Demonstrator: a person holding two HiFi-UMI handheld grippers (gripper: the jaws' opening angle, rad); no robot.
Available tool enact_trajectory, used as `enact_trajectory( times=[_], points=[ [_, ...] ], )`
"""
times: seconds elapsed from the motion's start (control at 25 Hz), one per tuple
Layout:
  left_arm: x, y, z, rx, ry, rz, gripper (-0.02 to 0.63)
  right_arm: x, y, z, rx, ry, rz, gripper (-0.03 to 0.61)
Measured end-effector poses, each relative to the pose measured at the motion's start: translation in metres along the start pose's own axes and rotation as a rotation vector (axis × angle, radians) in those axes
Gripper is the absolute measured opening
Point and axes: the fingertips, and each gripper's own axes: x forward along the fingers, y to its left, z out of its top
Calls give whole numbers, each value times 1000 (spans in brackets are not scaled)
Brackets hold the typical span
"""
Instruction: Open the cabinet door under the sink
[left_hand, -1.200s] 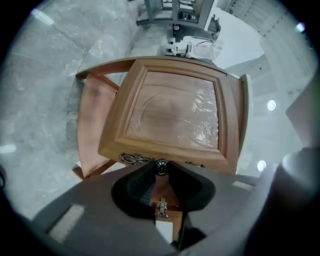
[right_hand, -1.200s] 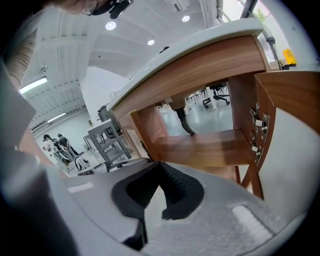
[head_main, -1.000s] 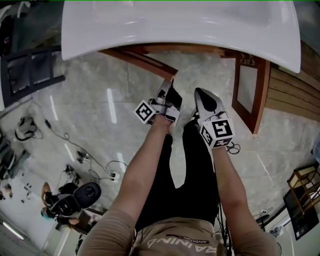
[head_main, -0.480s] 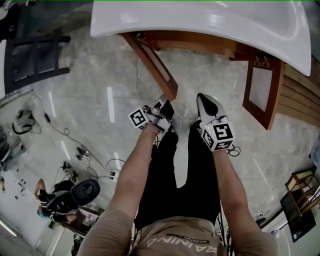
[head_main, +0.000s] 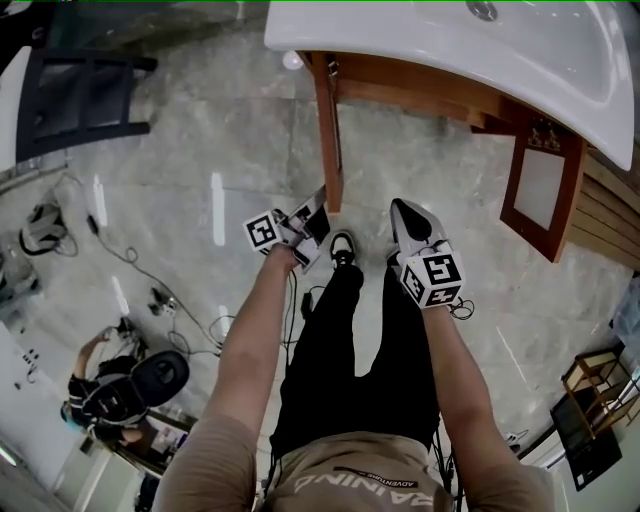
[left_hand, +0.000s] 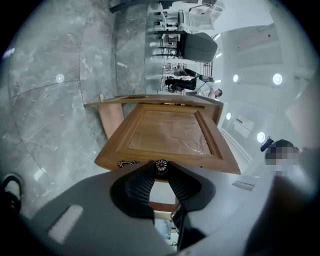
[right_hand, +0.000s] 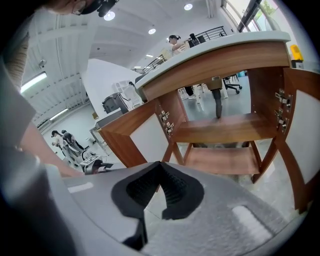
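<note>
The floor (head_main: 200, 150) is grey stone, smooth and shiny, with bright lines of light on it. Thin black cables (head_main: 150, 290) lie in loops on it at the left of the head view. The white sink (head_main: 520, 60) sits on top of a brown wooden cabinet (head_main: 420, 95), and both of its doors stand open. The left door (head_main: 328, 130) sticks straight out toward the person (head_main: 350, 380) (from above it shows only as a thin edge). The right door (head_main: 545, 185) swings out on the other side. The left gripper (head_main: 320, 203) has its two fingers squeezed on the little round knob (left_hand: 161, 165) at the edge of the left door. The right gripper (right_hand: 160, 170) is beside it, away from the cabinet, with its fingers pressed together and nothing in them. Its view looks into the cabinet, at two wooden shelves (right_hand: 225, 129) and a grey pipe (right_hand: 218, 102) coming down from the sink. Behind, the room is big and white, with round lamps (right_hand: 188, 7) in the ceiling.
</note>
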Motion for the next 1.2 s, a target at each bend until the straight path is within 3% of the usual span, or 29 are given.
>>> enact_trajectory(
  times=[0.08, 0.24, 0.44, 0.52, 0.6, 0.76, 1.2],
  points=[
    [-13, 1, 12, 11, -28, 4, 97, 3, 8, -2, -9, 11, 6, 2],
    [-16, -1, 23, 38, -5, 16, 99, 6, 13, -5, -10, 38, 2, 2],
    [-38, -4, 36, 10, -105, 39, 98, -3, 31, -7, -27, 91, 19, 2],
    [-44, -5, 24, 10, -74, 50, 17, -12, 38, -6, -36, 104, 20, 2],
    [-50, -8, 10, 21, -39, 67, 15, -22, 42, -4, -49, 115, 14, 2],
    [-74, 4, -25, 236, 88, 291, 14, -44, 44, -6, -124, 160, -24, 2],
    [-53, -123, -102, 660, 195, 337, 15, -129, 75, 3, -81, 199, -89, 2]
  ],
)
